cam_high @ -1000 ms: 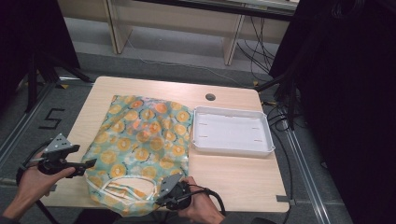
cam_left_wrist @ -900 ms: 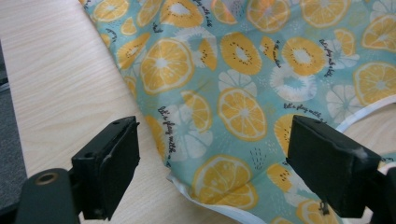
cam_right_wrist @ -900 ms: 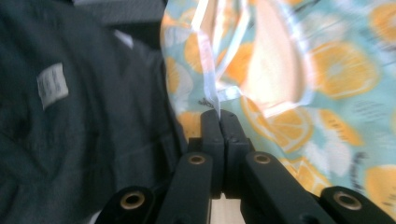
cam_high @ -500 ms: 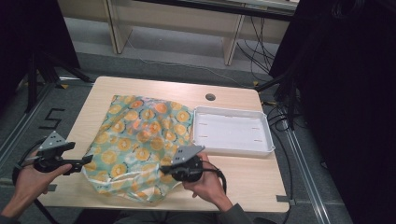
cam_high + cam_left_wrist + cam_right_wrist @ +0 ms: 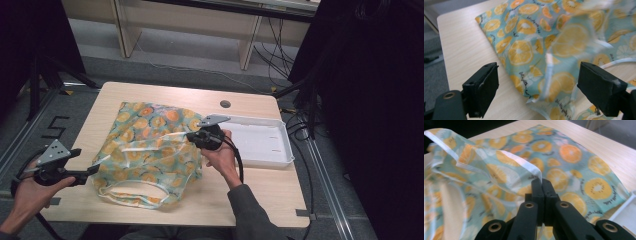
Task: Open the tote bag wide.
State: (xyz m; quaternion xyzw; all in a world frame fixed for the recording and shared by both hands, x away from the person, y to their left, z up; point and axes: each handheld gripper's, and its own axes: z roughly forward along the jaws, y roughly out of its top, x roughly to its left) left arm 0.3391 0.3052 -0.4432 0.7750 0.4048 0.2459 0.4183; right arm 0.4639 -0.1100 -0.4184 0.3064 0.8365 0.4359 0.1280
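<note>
With the right gripper (image 5: 541, 181) clamped on the bag (image 5: 150, 145) rim, lift gently so the spread-jawed left gripper (image 5: 537, 90) catches the opposite edge.

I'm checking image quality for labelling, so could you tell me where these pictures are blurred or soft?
Left gripper view: the lifted fold of the citrus-print bag is motion-blurred, the flat part sharper. Right gripper view: the raised hem at left is smeared, while the right gripper is crisp. High view: evenly lit, slightly soft throughout.
</note>
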